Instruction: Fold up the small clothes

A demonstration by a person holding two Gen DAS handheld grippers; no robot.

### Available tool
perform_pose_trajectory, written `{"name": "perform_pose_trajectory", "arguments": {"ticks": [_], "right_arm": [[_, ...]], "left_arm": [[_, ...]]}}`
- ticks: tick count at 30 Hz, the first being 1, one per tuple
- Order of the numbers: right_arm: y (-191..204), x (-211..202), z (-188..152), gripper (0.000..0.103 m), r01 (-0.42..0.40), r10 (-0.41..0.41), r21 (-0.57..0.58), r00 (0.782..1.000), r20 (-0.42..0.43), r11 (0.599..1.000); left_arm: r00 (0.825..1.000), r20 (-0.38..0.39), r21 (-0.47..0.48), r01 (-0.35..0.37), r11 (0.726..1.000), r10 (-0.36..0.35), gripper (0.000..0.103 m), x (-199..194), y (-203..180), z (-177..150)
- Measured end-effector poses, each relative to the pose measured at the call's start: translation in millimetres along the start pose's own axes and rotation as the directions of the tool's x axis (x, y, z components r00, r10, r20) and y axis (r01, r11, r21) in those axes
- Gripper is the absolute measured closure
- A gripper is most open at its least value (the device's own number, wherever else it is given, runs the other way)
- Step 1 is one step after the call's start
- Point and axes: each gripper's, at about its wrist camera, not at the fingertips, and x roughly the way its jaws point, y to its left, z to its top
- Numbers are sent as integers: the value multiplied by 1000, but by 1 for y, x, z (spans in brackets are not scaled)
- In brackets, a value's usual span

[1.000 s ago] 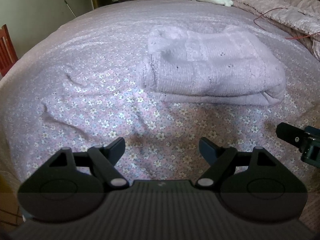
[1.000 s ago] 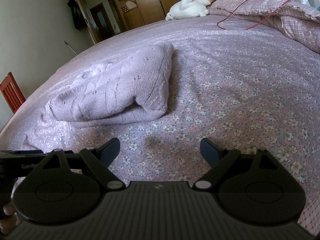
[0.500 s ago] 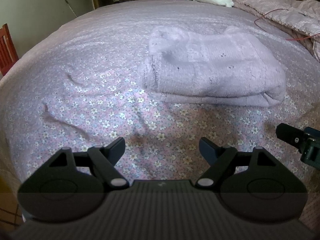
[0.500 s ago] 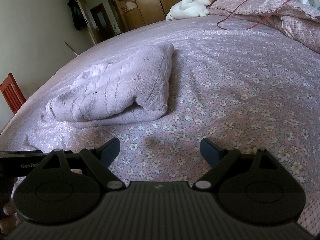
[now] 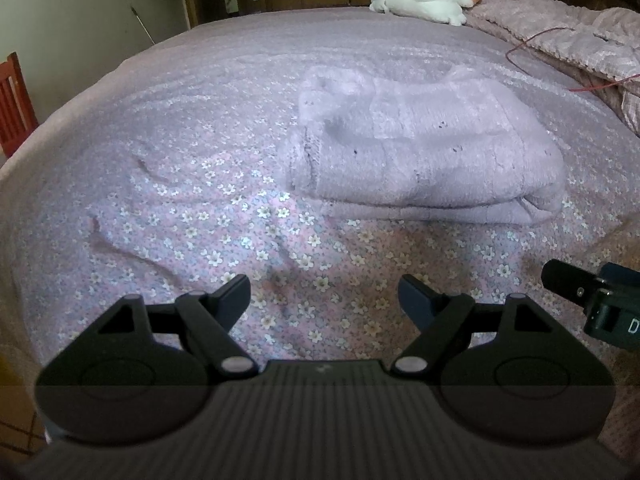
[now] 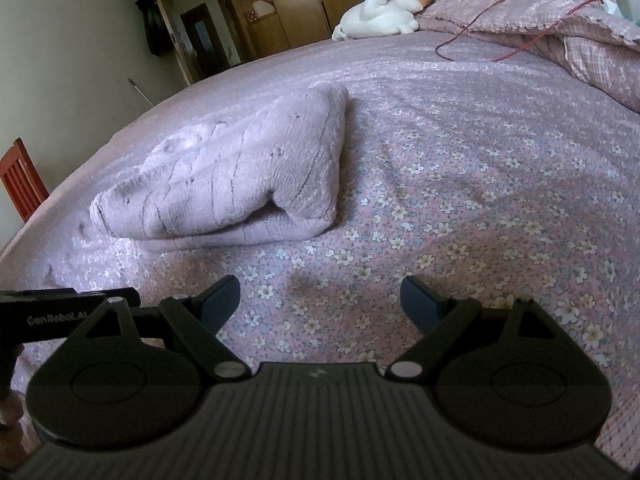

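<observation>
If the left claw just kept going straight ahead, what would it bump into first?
Probably the flowered bedsheet, since the left claw seems angled slightly down at it. If it skimmed just above the sheet, it would meet the folded lilac sweater next. Depth is hard to judge.

Left matte-black plastic two-finger tool (image 5: 324, 294): ribbed housing, round side discs, silver pivot pins, dark blue finger pads (image 5: 236, 294). Right matte-black plastic two-finger tool (image 6: 320, 296): same build. White "GenRoboLAI"-style lettering shows on the left unit's side bar, partly cut off.
</observation>
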Motion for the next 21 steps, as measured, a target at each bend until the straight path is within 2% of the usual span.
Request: {"name": "perform_pose_trajectory", "arguments": {"ticks": [21], "right_arm": [[3,-1,-1,11,10,-10,-20,1000,2,1000]], "left_arm": [[1000,4,11,18,1000,-18,21,-2,0,-1]]}}
